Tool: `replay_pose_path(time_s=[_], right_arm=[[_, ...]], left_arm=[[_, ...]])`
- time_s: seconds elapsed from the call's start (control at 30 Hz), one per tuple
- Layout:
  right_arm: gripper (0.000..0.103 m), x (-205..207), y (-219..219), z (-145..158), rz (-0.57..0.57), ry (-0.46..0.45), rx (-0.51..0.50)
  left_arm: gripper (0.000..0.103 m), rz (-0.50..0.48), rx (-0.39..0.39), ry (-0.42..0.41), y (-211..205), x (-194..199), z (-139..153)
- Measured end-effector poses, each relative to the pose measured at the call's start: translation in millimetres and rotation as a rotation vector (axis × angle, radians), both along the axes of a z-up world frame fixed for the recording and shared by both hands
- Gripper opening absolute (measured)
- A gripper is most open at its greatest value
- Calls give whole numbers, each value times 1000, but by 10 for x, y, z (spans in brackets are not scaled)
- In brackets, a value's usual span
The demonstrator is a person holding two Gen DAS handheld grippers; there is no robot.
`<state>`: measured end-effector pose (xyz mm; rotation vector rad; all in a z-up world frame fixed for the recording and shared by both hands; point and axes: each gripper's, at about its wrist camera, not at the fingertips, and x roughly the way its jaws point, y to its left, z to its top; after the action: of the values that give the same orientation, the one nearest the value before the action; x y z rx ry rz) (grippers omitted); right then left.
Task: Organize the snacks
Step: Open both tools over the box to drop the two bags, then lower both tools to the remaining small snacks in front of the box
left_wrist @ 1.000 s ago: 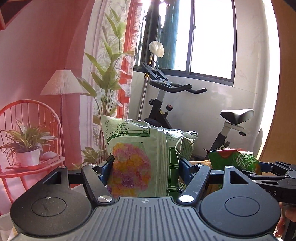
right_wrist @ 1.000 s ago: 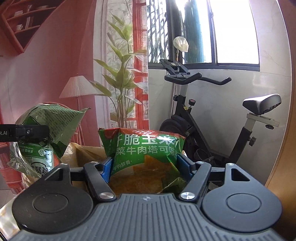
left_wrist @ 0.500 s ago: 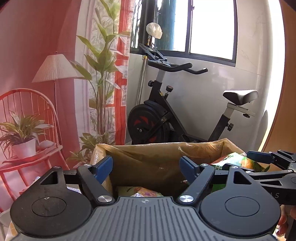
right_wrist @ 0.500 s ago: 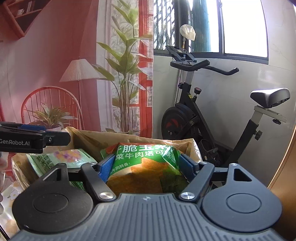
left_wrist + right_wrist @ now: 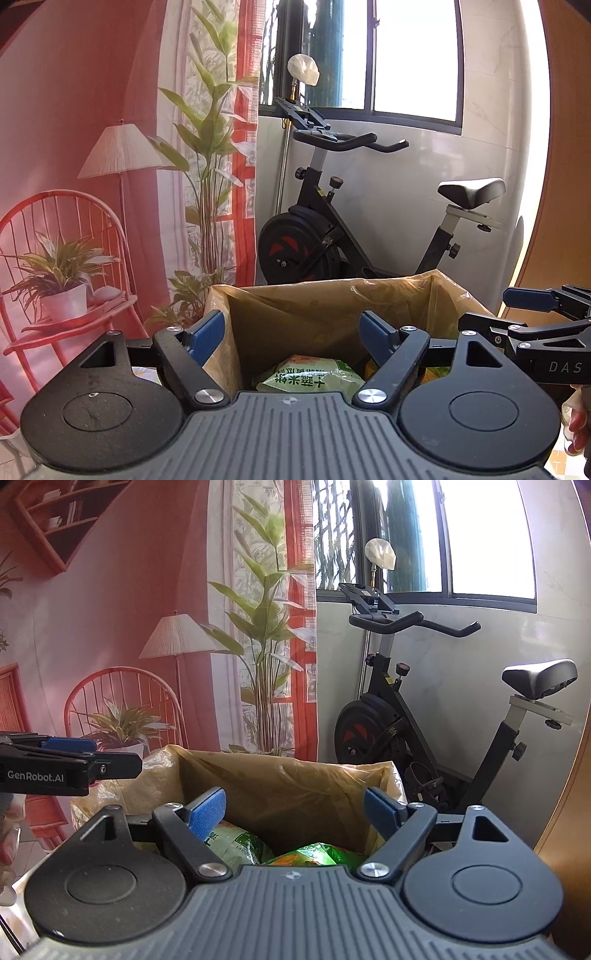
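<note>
Lying in the lined box, two green snack bags below both tongs' spread, empty jaws.

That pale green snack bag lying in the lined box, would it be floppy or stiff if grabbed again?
The snack bag would probably crumple: its film looks thin and creased. Likely light for its size, being puffy. Its glossy surface might slip between the pads.

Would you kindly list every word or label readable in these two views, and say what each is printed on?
"GenRobot.AI": side of the left claw.
"DAS", cut off at the frame edge: side of the right claw.
Chinese characters on the pale green snack bag in the brown lined box: too blurred to read.
</note>
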<state>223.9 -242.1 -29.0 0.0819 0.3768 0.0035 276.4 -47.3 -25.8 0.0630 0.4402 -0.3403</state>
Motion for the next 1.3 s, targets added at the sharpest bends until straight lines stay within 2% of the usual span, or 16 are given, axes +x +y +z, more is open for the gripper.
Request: replay_pose_path(time_s=[0.17,0.5,0.87,1.07,1.3], right_arm=[[84,-242,42,-1,18,0,15],[84,-725,95,-229,65,5,38],[84,-1187,-45,-639,41,29,93],[84,-1319,-113,-886,17,74,93],[84,-1435,-73,-1158,24,116,79]], left_arm=[[82,-1,-2,4,113,-256,-32],[82,12,-23,13,399,-728,-173],[82,69,-46,40,651,-1140,-544],[82,111,-78,94,745,-1271,-786],[82,147,-74,152,821,-1343,-1036]])
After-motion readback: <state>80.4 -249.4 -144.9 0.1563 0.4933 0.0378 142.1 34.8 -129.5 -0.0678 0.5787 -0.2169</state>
